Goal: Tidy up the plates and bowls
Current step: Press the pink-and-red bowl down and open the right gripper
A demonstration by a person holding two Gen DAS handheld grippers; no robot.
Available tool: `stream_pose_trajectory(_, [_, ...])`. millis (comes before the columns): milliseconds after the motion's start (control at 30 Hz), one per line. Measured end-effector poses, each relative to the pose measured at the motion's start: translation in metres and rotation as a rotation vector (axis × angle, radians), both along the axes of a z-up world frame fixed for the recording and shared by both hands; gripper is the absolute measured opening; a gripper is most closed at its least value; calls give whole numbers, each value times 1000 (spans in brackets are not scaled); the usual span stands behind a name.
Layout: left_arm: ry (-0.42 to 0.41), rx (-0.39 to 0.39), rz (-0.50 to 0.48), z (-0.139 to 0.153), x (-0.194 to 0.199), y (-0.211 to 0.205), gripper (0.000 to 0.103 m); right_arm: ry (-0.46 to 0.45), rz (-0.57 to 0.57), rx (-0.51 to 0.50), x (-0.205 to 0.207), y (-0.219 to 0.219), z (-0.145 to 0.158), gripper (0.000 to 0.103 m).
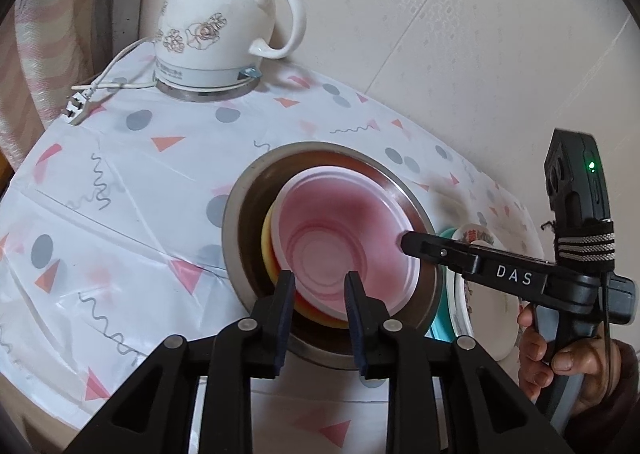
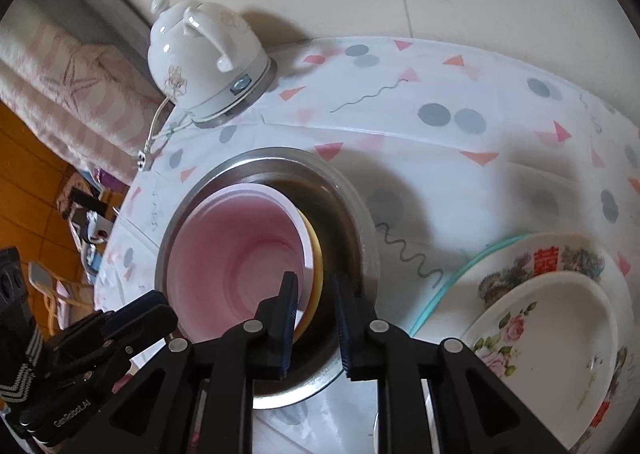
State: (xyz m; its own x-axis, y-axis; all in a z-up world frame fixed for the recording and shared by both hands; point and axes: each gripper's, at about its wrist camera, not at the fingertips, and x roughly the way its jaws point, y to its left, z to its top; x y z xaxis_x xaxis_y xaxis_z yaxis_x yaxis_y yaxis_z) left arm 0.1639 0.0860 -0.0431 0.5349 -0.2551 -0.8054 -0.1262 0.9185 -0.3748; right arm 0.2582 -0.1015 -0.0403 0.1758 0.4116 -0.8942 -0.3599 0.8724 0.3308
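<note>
This is a room in a home. Beyond the left gripper (image 1: 320, 290), a white flowered electric kettle (image 1: 224, 26) stands on a table under a patterned plastic tablecloth (image 1: 120, 182). Left of the right gripper (image 2: 316, 294) lie striped pink bedding (image 2: 76, 94) and wooden floor (image 2: 28, 158).

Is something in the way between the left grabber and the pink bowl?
No, nothing visible. The left gripper sits right at the pink bowl's near rim, one finger on each side. Only the steel bowl surrounds it.
</note>
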Motion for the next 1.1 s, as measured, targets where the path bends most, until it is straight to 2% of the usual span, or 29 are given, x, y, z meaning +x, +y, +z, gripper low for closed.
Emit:
stream_pose_trajectory(333, [10, -4, -1, -7, 5, 0, 30, -51, 46, -54, 4, 7, 4, 17])
stream_pose_trajectory(533, [9, 7, 0, -7, 5, 1, 31, -47, 58, -76, 3, 10, -2, 17])
stream_pose_trajectory(1100, [5, 11, -25, -5, -1, -1, 32, -46, -10, -31, -5, 0, 9, 17])
